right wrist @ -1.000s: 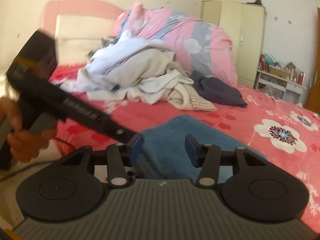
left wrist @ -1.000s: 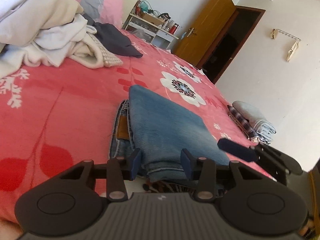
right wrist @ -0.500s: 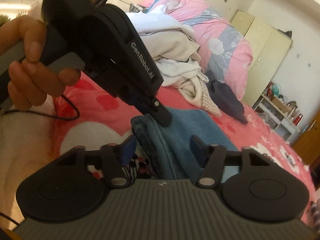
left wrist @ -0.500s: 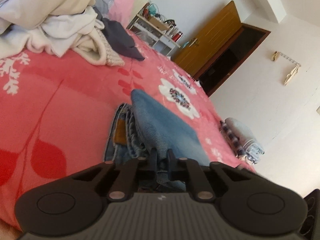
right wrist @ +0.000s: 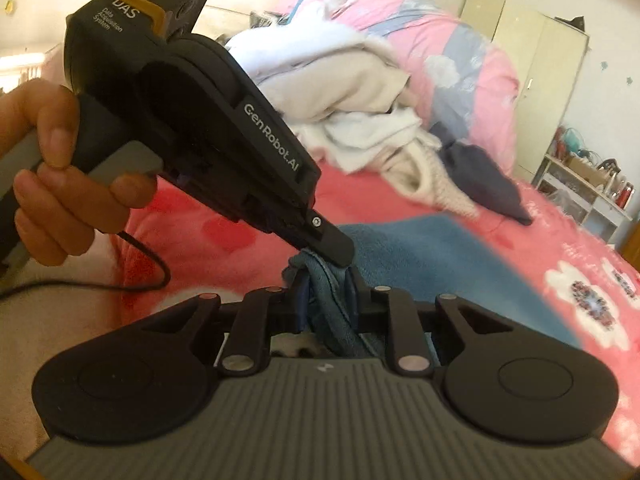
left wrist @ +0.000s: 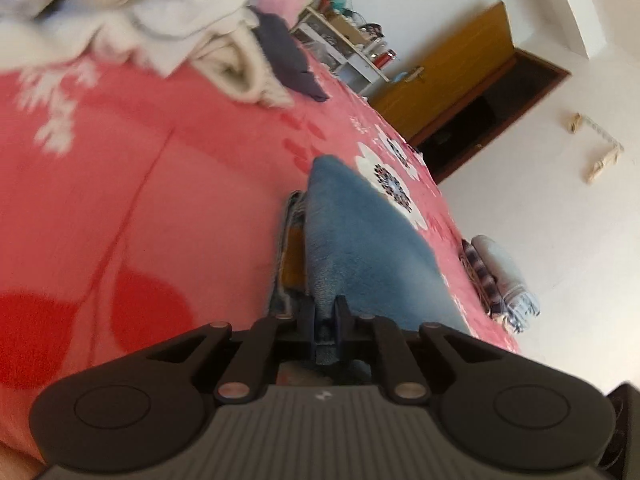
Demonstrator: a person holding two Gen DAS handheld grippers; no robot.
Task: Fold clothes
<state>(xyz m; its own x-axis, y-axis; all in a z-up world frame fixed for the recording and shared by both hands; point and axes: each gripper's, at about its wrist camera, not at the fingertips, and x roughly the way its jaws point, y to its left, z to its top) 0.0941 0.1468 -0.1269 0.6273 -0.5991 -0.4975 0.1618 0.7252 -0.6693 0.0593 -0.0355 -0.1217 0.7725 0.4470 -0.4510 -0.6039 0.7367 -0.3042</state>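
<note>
Folded blue jeans (left wrist: 356, 248) lie on the pink floral bedspread (left wrist: 120, 200), their near edge at both grippers. My left gripper (left wrist: 325, 312) is shut on that edge, denim pinched between the pads. My right gripper (right wrist: 326, 296) is shut on the same jeans (right wrist: 420, 252), with a fold of denim squeezed between its blue pads. In the right wrist view the left gripper (right wrist: 332, 246) comes in from the upper left, held by a hand (right wrist: 60, 176), its tip clamped on the cloth just above my right fingers.
A heap of unfolded white and cream clothes (right wrist: 352, 96) with a dark garment (right wrist: 480, 172) lies further up the bed. Folded clothes (left wrist: 496, 276) are stacked at the bed's far edge. A white shelf unit (left wrist: 352, 52) and a brown door (left wrist: 452, 76) stand beyond.
Both grippers went from open to shut on the near edge of the jeans, the left first and then the right. The left gripper moved in close beside the right one.
</note>
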